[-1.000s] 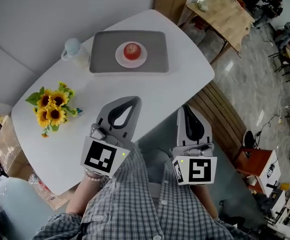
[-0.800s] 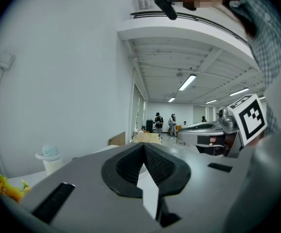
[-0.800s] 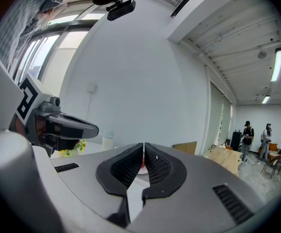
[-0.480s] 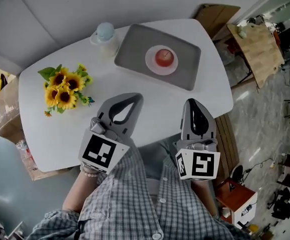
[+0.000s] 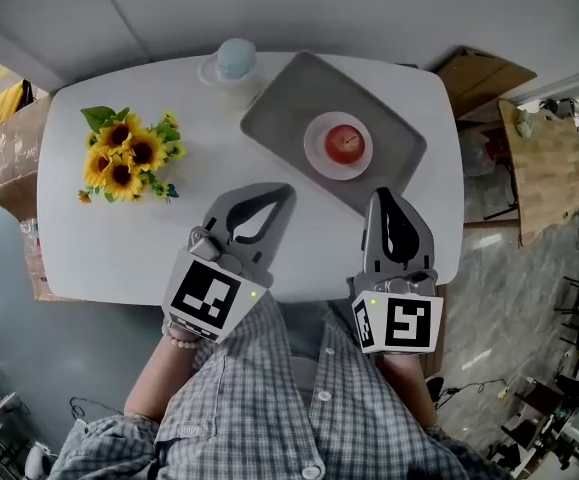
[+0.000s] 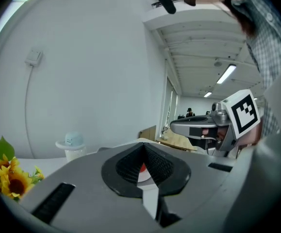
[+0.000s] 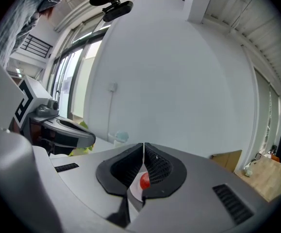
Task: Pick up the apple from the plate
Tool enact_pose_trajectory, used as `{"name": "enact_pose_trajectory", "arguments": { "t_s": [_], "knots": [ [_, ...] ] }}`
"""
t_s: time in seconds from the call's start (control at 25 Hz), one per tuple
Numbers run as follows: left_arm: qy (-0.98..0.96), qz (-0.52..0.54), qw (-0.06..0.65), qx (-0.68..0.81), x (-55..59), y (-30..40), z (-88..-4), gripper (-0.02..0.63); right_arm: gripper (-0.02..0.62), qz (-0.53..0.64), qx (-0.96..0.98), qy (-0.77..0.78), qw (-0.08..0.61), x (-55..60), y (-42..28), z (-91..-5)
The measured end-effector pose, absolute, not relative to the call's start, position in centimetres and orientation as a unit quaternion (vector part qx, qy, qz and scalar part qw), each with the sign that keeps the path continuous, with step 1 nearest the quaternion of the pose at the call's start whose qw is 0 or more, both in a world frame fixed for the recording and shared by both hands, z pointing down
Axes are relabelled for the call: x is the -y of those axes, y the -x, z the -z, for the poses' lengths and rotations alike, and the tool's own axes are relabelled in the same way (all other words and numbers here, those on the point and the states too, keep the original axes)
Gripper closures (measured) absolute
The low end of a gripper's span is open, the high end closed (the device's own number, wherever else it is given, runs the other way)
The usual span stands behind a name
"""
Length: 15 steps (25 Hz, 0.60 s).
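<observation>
a: what is the desk [image 5: 89, 238] carrying?
b: it is carrying a grey tray [image 5: 284, 113] on the far side. the left tool [image 5: 285, 189] and right tool [image 5: 381, 195] are hovering over the near edge, both pinching shut on nothing.
a: and the apple?
b: the plate [image 5: 315, 156] is sitting on the tray, and the apple [image 5: 346, 144] is sitting on it, well apart from both tools. i am judging the reach is only starting. the right tool, being nearer, is needing to open wide and travel forward over the apple.
</observation>
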<state>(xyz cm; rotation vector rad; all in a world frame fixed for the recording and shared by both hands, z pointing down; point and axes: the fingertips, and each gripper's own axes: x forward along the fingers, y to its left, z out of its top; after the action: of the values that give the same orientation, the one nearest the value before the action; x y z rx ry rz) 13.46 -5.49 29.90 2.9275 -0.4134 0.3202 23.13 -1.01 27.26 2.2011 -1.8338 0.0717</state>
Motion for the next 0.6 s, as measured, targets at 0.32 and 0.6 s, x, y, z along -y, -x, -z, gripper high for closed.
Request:
{"name": "enact_pose_trajectory", "arguments": {
  "t_s": [0.32, 0.6],
  "knots": [
    [-0.96, -0.147, 0.12, 0.204, 6.5, -16.4, -32.5, 0.595, 0.569, -0.042, 0.682, -0.714, 0.153, 3.6, -27.8, -28.7],
    [-0.939, -0.17, 0.17, 0.247, 7.8, -17.9, -35.6, 0.595, 0.569, -0.068, 0.694, -0.698, 0.161, 5.5, -31.3, -30.8]
  ]
}}
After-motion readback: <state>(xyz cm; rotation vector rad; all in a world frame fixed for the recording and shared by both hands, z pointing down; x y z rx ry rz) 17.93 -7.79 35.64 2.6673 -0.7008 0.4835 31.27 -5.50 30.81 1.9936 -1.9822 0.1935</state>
